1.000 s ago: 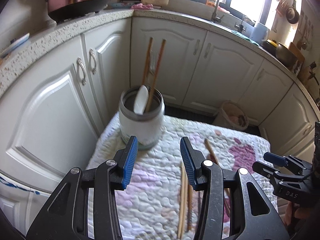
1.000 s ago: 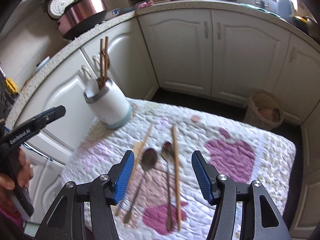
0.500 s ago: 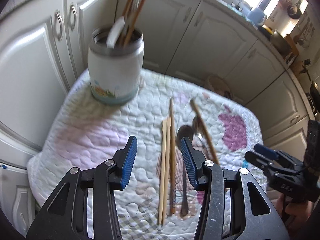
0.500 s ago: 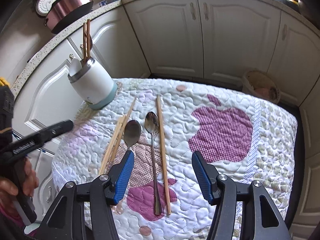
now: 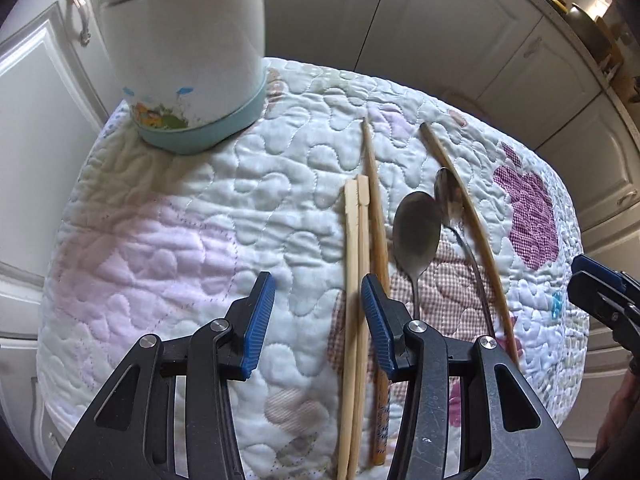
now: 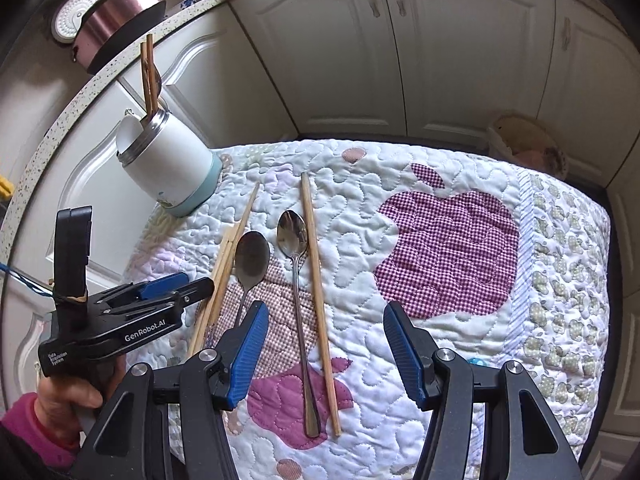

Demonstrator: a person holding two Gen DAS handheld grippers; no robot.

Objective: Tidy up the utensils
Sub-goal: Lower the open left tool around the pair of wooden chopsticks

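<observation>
A white utensil holder (image 5: pixel 182 48) with a teal base stands at the far left of the quilted table (image 5: pixel 160 240); it also shows in the right wrist view (image 6: pixel 170 168), holding two chopsticks and a white spoon. A pale chopstick pair (image 5: pixel 354 300), a darker chopstick (image 5: pixel 376 216), two metal spoons (image 5: pixel 416 232) (image 6: pixel 294 240) and a single chopstick (image 6: pixel 318 292) lie on the quilt. My left gripper (image 5: pixel 318 320) is open, low over the pale pair, which lies just inside its right finger. My right gripper (image 6: pixel 324 352) is open above the long spoon's handle.
White cabinet doors (image 6: pixel 400 52) surround the table. A rice cooker (image 6: pixel 112 16) sits on the counter at left. A basket (image 6: pixel 524 144) stands on the floor behind the table. The left gripper body (image 6: pixel 120 316) shows in the right wrist view.
My left gripper has dropped and moved forward toward the chopsticks on the quilt; the holder now sits higher in its view. My right gripper has come slightly lower over the spoons.
</observation>
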